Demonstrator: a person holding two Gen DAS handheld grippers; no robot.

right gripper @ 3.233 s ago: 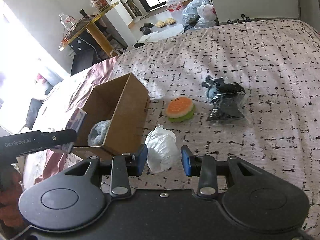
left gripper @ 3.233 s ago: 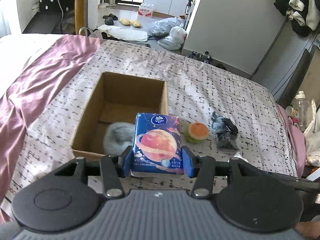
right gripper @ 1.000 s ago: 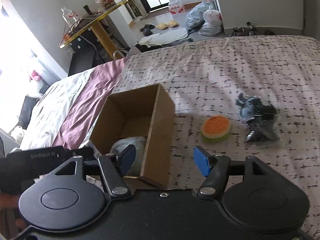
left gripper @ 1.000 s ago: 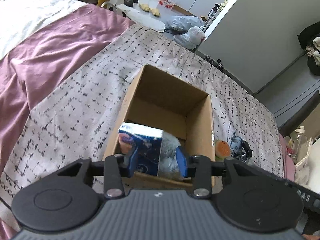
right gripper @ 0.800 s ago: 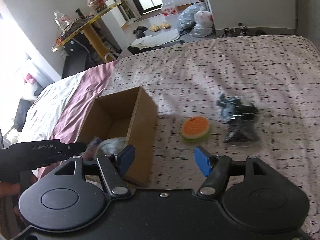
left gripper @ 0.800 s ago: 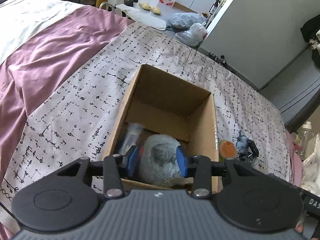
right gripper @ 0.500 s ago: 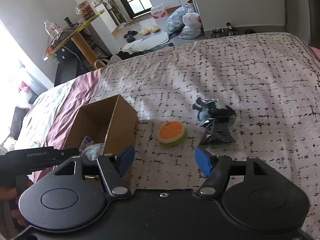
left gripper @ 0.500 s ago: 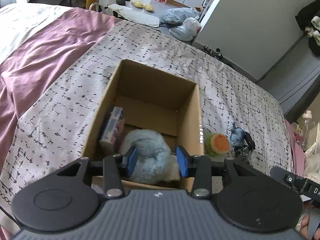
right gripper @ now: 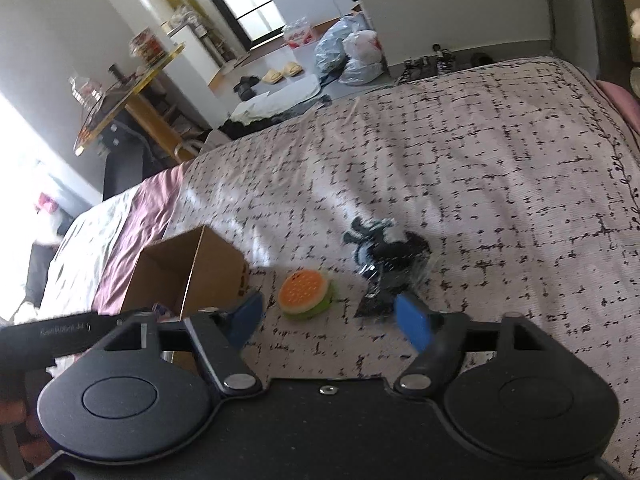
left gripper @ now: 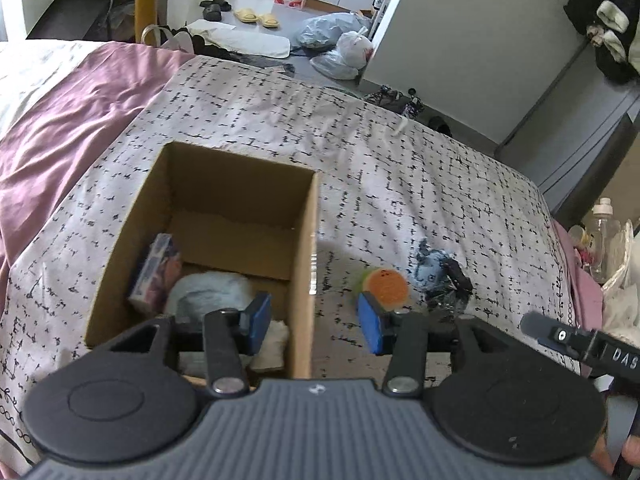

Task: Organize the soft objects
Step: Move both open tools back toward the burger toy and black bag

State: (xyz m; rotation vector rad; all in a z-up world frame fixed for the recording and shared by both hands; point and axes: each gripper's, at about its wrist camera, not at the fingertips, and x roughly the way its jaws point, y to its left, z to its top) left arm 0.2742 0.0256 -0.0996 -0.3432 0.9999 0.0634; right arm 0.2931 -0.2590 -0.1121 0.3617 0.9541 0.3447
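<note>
A cardboard box [left gripper: 308, 240] stands open on the patterned bedspread; it also shows in the right wrist view [right gripper: 212, 264]. Inside lie a blue tissue pack [left gripper: 154, 272], a grey fluffy toy [left gripper: 208, 292] and a white wad [left gripper: 274, 336]. An orange and green burger toy [left gripper: 386, 286] [right gripper: 306, 290] lies right of the box. A dark bagged item [left gripper: 442, 280] [right gripper: 390, 258] lies beyond it. My left gripper [left gripper: 314, 322] is open and empty over the box's right wall. My right gripper [right gripper: 328, 320] is open and empty just before the burger toy.
A purple sheet [left gripper: 68, 112] covers the bed's left side. Bottles [left gripper: 600, 232] stand off the right edge. Plastic bags [left gripper: 340, 44] and slippers [left gripper: 256, 18] lie on the floor beyond the bed. A yellow table [right gripper: 128, 96] stands at the far left.
My left gripper let the tissue pack go into the box and drifted right, opening wider. My right gripper dropped the white wad in the box and moved right toward the burger toy.
</note>
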